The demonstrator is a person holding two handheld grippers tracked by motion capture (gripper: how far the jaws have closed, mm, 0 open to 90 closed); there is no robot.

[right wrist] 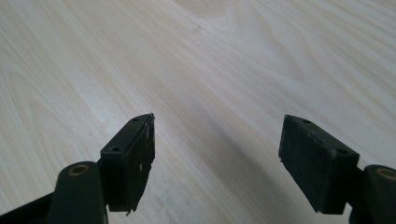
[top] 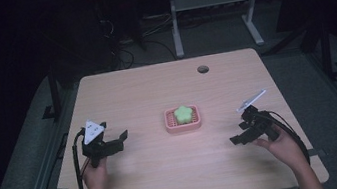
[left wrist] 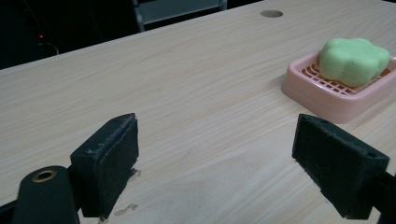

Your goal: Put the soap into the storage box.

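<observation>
Green flower-shaped soap sits in pink slotted plastic tray at centre of pale wooden desk. Our left gripper and right gripper flank tray, well apart from it, fingers spread wide, holding nothing.

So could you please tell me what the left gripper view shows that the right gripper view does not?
Left gripper view: the green flower-shaped soap lying in the pink slatted soap dish, the round cable hole near the table's far edge, and dark floor beyond. Right gripper view: nothing of its own beyond bare wood grain. Both: the light wooden table and an open pair of black jaws holding nothing, on the left gripper and the right gripper.
</observation>
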